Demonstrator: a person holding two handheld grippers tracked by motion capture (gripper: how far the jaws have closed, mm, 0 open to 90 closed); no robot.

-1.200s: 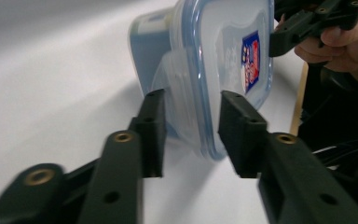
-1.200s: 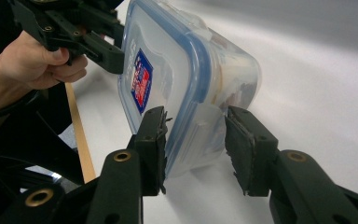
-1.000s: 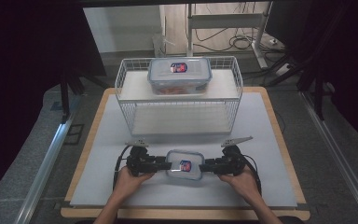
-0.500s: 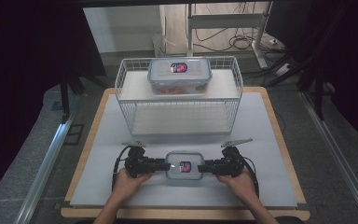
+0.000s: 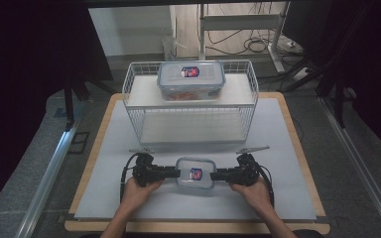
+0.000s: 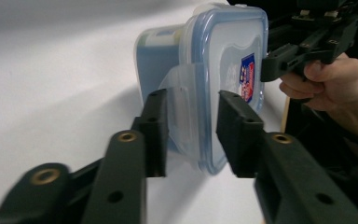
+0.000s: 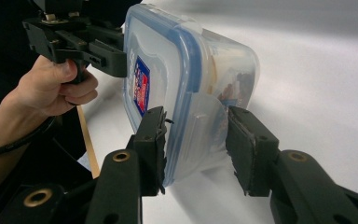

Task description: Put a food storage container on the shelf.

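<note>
A small clear container [image 5: 195,173] with a blue-rimmed lid and a red-and-blue label lies flat on the white mat near the front edge. My left gripper [image 5: 176,173] meets its left end and my right gripper [image 5: 214,174] its right end. In the left gripper view the jaws [image 6: 193,130] have just been closing, and they clamp the clear latch flap and lid rim of the container [image 6: 223,60]. In the right gripper view the jaws [image 7: 196,144], which have also closed a little, press the opposite flap of the container [image 7: 168,56].
A white wire rack [image 5: 134,99] stands behind, with a larger lidded container [image 5: 191,79] on its top shelf and a bare lower shelf. The mat lies on a wooden board [image 5: 92,163]. Two metal clips lie just in front of the rack.
</note>
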